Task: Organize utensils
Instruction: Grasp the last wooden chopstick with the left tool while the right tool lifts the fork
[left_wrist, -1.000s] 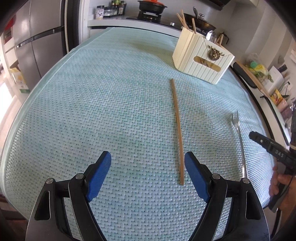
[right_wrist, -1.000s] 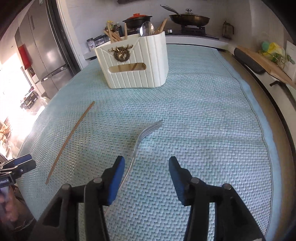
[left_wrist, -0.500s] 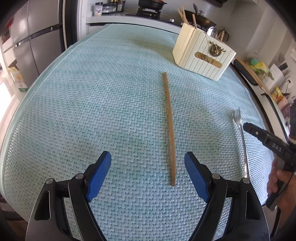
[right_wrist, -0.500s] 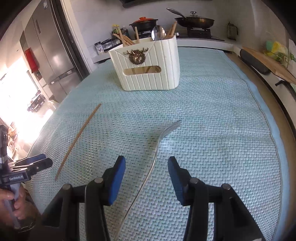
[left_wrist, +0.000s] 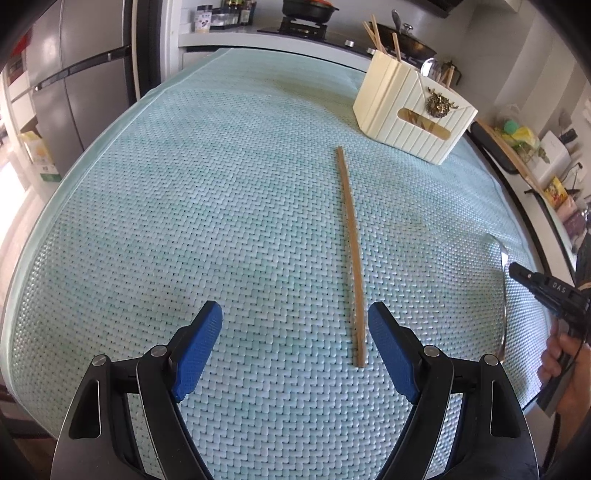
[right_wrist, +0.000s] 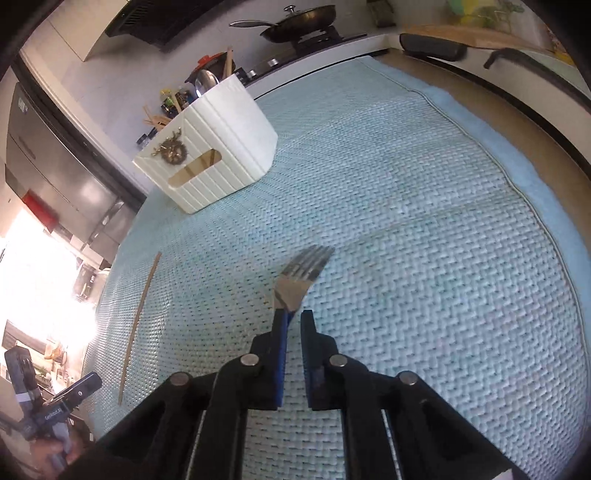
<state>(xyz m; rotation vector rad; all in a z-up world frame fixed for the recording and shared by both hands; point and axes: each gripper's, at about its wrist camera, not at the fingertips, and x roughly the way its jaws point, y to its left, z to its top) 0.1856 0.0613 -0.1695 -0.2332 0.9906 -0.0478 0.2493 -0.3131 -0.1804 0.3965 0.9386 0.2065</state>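
A metal fork sticks out forward between the nearly closed blue pads of my right gripper, which is shut on its handle; the handle is hidden between the pads. In the left wrist view the fork lies at the mat's right edge under the right gripper. A single wooden chopstick lies on the mat, its near end just inside the right pad of my open, empty left gripper; it also shows in the right wrist view. The cream utensil holder stands at the far right, holding chopsticks and a spoon.
A woven light-teal mat covers the table. A fridge stands to the left, a stove with pans behind. A dark handle and cutting board lie on the counter beyond the mat's right edge.
My right gripper has tilted, moved down onto the fork and closed on its handle. My left gripper has shifted slightly, bringing the chopstick's near end close to its right pad.
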